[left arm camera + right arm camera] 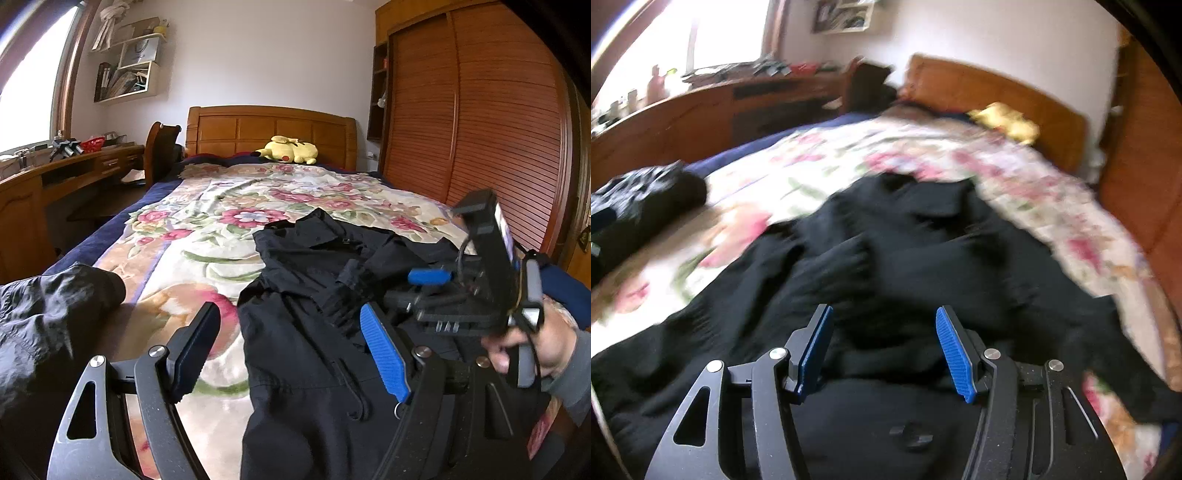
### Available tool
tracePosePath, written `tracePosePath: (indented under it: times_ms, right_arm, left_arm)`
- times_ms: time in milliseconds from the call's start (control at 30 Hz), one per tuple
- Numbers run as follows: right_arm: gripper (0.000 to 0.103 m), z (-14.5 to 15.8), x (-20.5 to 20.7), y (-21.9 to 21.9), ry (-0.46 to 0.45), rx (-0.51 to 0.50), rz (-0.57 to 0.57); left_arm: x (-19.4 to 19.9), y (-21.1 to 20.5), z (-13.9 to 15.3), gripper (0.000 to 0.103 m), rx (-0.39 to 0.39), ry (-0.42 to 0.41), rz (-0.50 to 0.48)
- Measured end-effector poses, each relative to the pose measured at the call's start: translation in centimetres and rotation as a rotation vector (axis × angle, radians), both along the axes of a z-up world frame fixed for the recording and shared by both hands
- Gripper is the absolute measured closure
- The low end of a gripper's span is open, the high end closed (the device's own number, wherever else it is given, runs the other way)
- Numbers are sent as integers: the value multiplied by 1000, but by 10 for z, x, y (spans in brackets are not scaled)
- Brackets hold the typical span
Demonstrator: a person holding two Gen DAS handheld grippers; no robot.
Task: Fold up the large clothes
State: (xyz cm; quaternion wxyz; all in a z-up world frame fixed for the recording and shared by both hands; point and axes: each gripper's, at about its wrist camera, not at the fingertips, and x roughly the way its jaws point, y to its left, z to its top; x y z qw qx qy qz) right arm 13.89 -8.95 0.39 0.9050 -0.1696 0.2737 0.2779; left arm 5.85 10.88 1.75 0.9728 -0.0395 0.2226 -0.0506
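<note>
A large black jacket (317, 332) lies crumpled on the floral blanket (207, 236), collar toward the headboard. My left gripper (291, 350) hovers over its left edge with the jaws wide apart and nothing between the pads. A hand (532, 343) holds my right gripper (410, 288) over the jacket's right side. The right wrist view is blurred, and there the right gripper (884, 347) stands open above the black jacket (908, 251), with the fabric below the pads and not pinched.
A second dark garment (55, 317) is bunched at the bed's left edge (646, 199). A yellow plush toy (288, 149) rests by the wooden headboard (269, 129). A desk (74, 166) and chair stand at the left, a slatted wardrobe (498, 122) at the right.
</note>
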Motion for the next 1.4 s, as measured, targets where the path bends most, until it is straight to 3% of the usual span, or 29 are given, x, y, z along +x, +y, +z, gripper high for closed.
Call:
tracePosePath:
  times_ms: [233,433,500,533,600,633,667,967,1400]
  right_arm:
    - [43,-22,10,18,135,-49,113]
    - [43,-38,31,32,177,-115,115]
    - [48,-38,36,34,177,-109,112]
    - [59,-39,40,37,171,-111,107]
    - [70,-38,41,39,164,-108,115]
    - [84,-39,42,40,152,-112,115]
    - [87,-37,42,38,136,-109,110]
    - [92,12,34,-23,-15,111,5]
    - [92,27,34,-98,-73,150,-212]
  left_arm:
    - [-2,7,-1,24,-2,1,10]
    - [-2,6,-2,24,2,2,11]
    - [-1,7,-2,24,7,4,11]
    - [0,7,-2,24,9,5,11]
    - [0,7,-3,24,10,7,10]
    - [1,7,-3,24,10,8,9]
    - [1,6,-3,24,10,8,7]
    - [4,-13,-4,24,22,4,-22]
    - [10,-51,-5,24,7,-22,-58]
